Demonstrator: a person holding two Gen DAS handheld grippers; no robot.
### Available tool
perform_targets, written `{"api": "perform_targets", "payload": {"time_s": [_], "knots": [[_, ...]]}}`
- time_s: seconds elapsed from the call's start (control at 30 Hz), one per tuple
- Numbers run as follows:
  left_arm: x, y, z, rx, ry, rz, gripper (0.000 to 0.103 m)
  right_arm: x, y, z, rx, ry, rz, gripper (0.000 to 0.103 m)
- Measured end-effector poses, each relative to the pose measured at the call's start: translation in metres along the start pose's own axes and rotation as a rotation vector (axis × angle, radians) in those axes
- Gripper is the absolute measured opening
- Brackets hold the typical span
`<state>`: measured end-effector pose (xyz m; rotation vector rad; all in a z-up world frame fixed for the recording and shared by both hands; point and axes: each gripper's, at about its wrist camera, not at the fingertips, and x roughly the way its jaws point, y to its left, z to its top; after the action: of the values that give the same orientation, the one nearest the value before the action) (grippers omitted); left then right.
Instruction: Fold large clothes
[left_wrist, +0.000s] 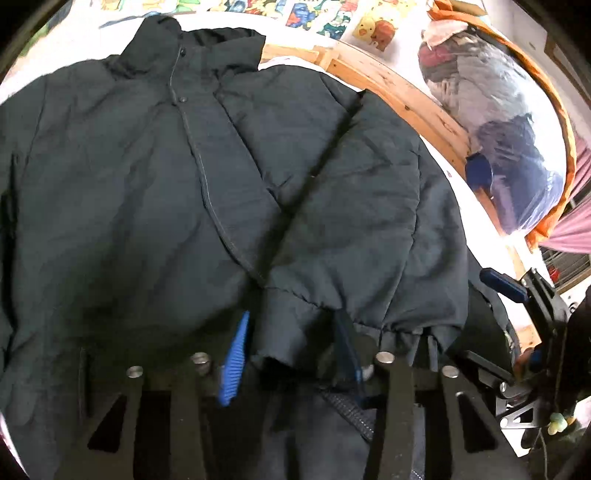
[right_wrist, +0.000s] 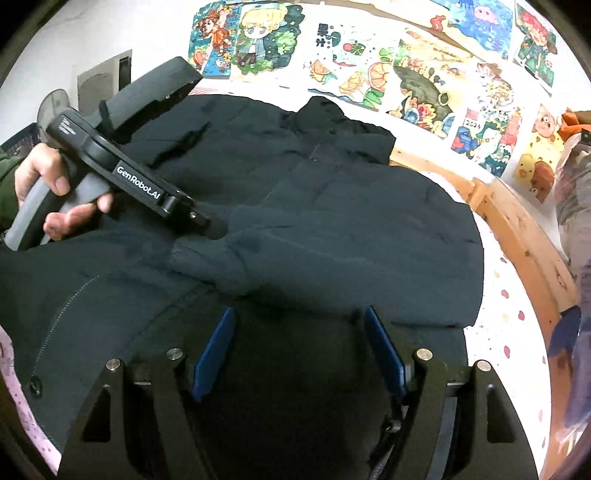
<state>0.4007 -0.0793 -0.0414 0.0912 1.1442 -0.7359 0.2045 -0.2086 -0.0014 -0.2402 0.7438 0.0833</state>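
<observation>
A large dark hooded jacket (left_wrist: 155, 192) lies front up on the bed, hood at the far end; it also shows in the right wrist view (right_wrist: 332, 221). Its right sleeve (left_wrist: 354, 206) is folded in across the chest. My left gripper (left_wrist: 295, 354) has the sleeve cuff (left_wrist: 291, 332) between its blue pads (left_wrist: 234, 362), the right pad hidden under the cloth. In the right wrist view the left gripper (right_wrist: 218, 230) pinches that cuff. My right gripper (right_wrist: 299, 350) is open and empty, hovering over the jacket's lower part; it appears at the right edge of the left view (left_wrist: 504, 284).
A wooden bed frame (left_wrist: 399, 88) runs along the right side. A clear bag stuffed with clothes (left_wrist: 498, 122) stands beyond it. Colourful drawings (right_wrist: 369, 62) cover the wall behind the bed. The spotted bedsheet (right_wrist: 509, 325) shows to the right of the jacket.
</observation>
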Motion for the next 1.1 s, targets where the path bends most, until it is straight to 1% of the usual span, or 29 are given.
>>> {"api": "perform_targets", "payload": {"time_s": [0.03, 0.07, 0.1, 0.17, 0.27, 0.33, 0.43, 0.53, 0.6, 0.63, 0.7, 0.77, 0.83, 0.9, 0.93, 0.97, 1.0, 1.03, 1.1], "knots": [[-0.002, -0.002, 0.000, 0.012, -0.002, 0.018, 0.032, 0.001, -0.001, 0.002, -0.003, -0.002, -0.003, 0.068], [-0.005, -0.004, 0.000, 0.024, -0.007, 0.038, 0.019, -0.002, 0.001, 0.001, -0.009, -0.005, -0.008, 0.068], [-0.007, -0.008, 0.000, 0.042, -0.012, 0.065, 0.015, 0.004, -0.002, 0.007, -0.016, -0.005, -0.014, 0.068], [-0.011, -0.016, 0.001, 0.085, -0.031, 0.106, 0.011, 0.008, -0.002, 0.012, -0.033, -0.010, -0.028, 0.068], [-0.022, -0.032, 0.001, 0.160, -0.074, 0.173, 0.009, 0.014, -0.005, 0.018, -0.054, -0.013, -0.048, 0.068], [-0.033, -0.039, 0.005, 0.176, -0.104, 0.181, 0.007, 0.011, -0.002, 0.018, -0.058, -0.013, -0.056, 0.068], [-0.052, -0.040, 0.013, 0.161, -0.160, 0.176, 0.007, 0.010, -0.002, 0.022, -0.066, -0.012, -0.078, 0.068], [-0.072, -0.035, 0.020, 0.149, -0.226, 0.223, 0.006, 0.005, 0.000, 0.026, -0.081, -0.023, -0.113, 0.068], [-0.091, -0.026, 0.028, 0.121, -0.288, 0.249, 0.006, 0.000, -0.001, 0.030, -0.085, -0.047, -0.147, 0.068], [-0.101, -0.019, 0.032, 0.111, -0.317, 0.271, 0.006, -0.003, -0.003, 0.033, -0.084, -0.058, -0.162, 0.068], [-0.117, -0.006, 0.036, 0.097, -0.372, 0.337, 0.006, -0.010, -0.014, 0.044, -0.060, -0.089, -0.196, 0.068], [-0.129, 0.012, 0.040, 0.087, -0.414, 0.413, 0.006, -0.012, -0.031, 0.057, -0.019, -0.113, -0.204, 0.068], [-0.133, 0.032, 0.042, 0.060, -0.428, 0.479, 0.006, -0.006, -0.049, 0.073, 0.020, -0.122, -0.193, 0.068], [-0.131, 0.054, 0.043, 0.038, -0.424, 0.553, 0.006, 0.013, -0.069, 0.092, 0.052, -0.108, -0.166, 0.068], [-0.127, 0.063, 0.043, 0.035, -0.415, 0.588, 0.006, 0.023, -0.075, 0.099, 0.062, -0.098, -0.159, 0.068], [-0.119, 0.074, 0.044, 0.040, -0.390, 0.627, 0.006, 0.041, -0.084, 0.112, 0.072, -0.085, -0.142, 0.068], [-0.114, 0.081, 0.044, 0.042, -0.367, 0.640, 0.006, 0.057, -0.090, 0.121, 0.083, -0.075, -0.121, 0.068], [-0.103, 0.092, 0.045, 0.034, -0.327, 0.639, 0.006, 0.072, -0.094, 0.128, 0.098, -0.066, -0.102, 0.068], [-0.082, 0.110, 0.048, -0.003, -0.255, 0.612, 0.006, 0.112, -0.102, 0.143, 0.148, -0.031, -0.052, 0.068]]}}
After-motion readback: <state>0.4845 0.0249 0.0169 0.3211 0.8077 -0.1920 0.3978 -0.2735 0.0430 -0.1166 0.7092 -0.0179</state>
